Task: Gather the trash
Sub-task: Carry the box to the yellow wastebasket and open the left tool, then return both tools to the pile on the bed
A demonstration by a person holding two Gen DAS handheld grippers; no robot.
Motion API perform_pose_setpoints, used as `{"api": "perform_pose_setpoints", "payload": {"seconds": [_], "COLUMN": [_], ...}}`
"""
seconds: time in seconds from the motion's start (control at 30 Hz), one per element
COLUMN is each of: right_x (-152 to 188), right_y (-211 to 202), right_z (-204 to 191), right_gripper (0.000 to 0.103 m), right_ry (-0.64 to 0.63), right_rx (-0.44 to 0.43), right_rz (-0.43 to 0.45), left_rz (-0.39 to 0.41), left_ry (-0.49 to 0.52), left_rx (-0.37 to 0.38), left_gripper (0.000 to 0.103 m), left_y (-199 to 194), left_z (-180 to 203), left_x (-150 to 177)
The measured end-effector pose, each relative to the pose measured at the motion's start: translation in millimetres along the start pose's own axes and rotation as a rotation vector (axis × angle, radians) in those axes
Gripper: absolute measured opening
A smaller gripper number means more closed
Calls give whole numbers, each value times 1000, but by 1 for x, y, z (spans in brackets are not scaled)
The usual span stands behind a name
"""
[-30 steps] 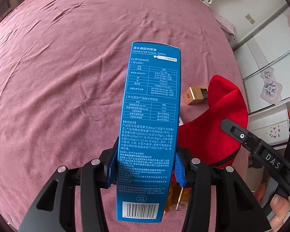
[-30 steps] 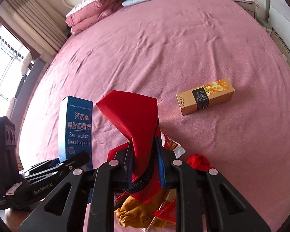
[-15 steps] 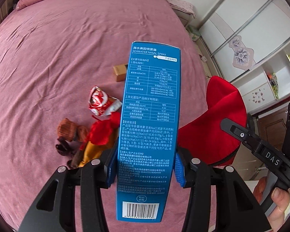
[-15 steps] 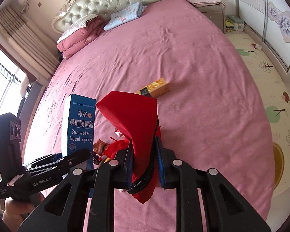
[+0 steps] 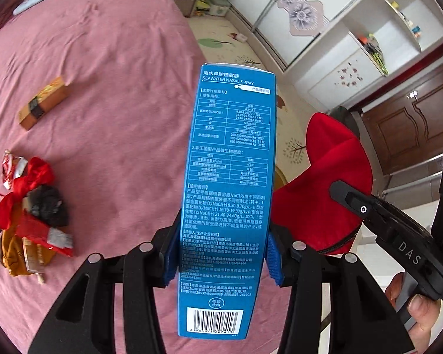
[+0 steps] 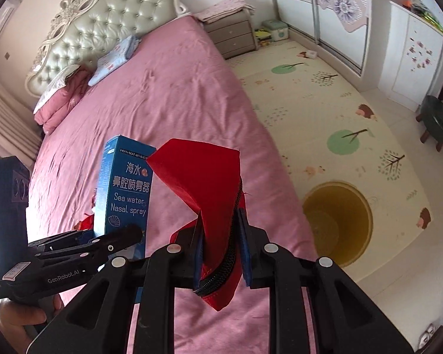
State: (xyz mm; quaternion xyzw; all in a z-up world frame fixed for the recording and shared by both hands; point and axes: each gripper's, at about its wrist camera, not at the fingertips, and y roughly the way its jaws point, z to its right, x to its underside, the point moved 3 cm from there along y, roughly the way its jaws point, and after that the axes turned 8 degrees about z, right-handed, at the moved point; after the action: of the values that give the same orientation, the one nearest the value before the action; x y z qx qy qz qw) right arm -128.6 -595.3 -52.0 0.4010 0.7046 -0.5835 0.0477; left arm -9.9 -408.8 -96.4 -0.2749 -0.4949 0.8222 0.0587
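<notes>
Both grippers loaded beside the bed (image 6: 168,94)

Left gripper (image 5: 221,250) pinches the blue nasal spray box (image 5: 227,183); right gripper (image 6: 221,253) clamps the red zip pouch (image 6: 209,188), yellow bin (image 6: 338,224) right of the bed.

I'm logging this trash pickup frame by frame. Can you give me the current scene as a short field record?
left gripper: shut on blue nasal spray box, held upright
right gripper: shut on red zip pouch
trash left on bed: gold box; mixed pile of wrappers and cloth
bin: yellow bucket on floor mat beside the bed, looks empty
</notes>
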Motion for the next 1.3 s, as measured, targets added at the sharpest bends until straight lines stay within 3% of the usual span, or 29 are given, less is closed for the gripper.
{"api": "perform_pose_setpoints", "payload": {"seconds": [0.27, 0.53, 0.6, 0.67, 0.7, 0.97, 1.3], "right_x": [17, 16, 11, 6, 4, -3, -17], "right_y": [-15, -12, -10, -10, -10, -6, -5], "right_z": [126, 188, 198, 203, 204, 204, 140], "right_gripper": [20, 20, 25, 46, 51, 52, 52], "right_ry": [143, 196, 188, 190, 191, 174, 78], "right_rx": [143, 246, 261, 277, 286, 316, 246], "right_rz": [-3, 13, 17, 32, 46, 59, 57], "left_rz": [-105, -134, -125, -132, -130, -121, -49], "left_ry": [134, 221, 248, 277, 288, 321, 208], "left_rx": [84, 144, 154, 168, 157, 104, 77], "left_gripper": [47, 48, 49, 72, 90, 91, 91], "left_y": [77, 138, 148, 158, 161, 157, 99], "left_z": [100, 164, 177, 188, 192, 183, 121], "left_x": [2, -9, -16, -20, -23, -27, -35]}}
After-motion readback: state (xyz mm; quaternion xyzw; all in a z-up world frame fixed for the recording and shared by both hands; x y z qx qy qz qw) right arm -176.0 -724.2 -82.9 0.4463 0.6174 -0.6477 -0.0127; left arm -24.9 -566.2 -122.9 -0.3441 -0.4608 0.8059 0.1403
